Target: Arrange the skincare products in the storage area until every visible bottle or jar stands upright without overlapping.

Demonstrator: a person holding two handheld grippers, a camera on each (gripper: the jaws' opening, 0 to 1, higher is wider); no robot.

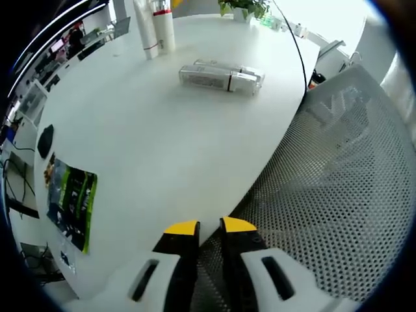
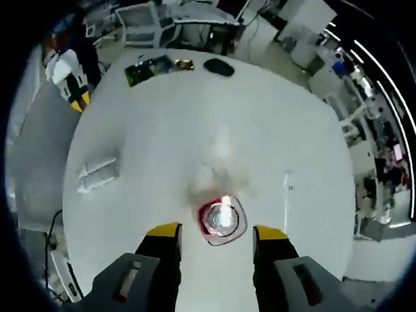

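Observation:
Two clear bottles with silver caps (image 1: 221, 77) lie side by side on the white round table (image 1: 149, 149); they appear again in the right gripper view (image 2: 97, 174). Two tall white bottles (image 1: 157, 26) stand upright at the far side. My left gripper (image 1: 209, 227) hovers over the table's near edge, its yellow-tipped jaws close together with nothing between them. My right gripper (image 2: 218, 233) is open and looks straight down on a clear round bottle with red inside (image 2: 222, 220), which stands between and just beyond its fingertips. The left gripper (image 2: 71, 81) shows at the upper left.
A grey mesh chair (image 1: 338, 175) presses against the table's right edge. A green packet (image 1: 73, 195) and a black mouse (image 1: 45, 140) lie at the left side. A potted plant (image 1: 244, 6) and a black cable (image 1: 296, 45) sit at the far edge. Desks ring the table.

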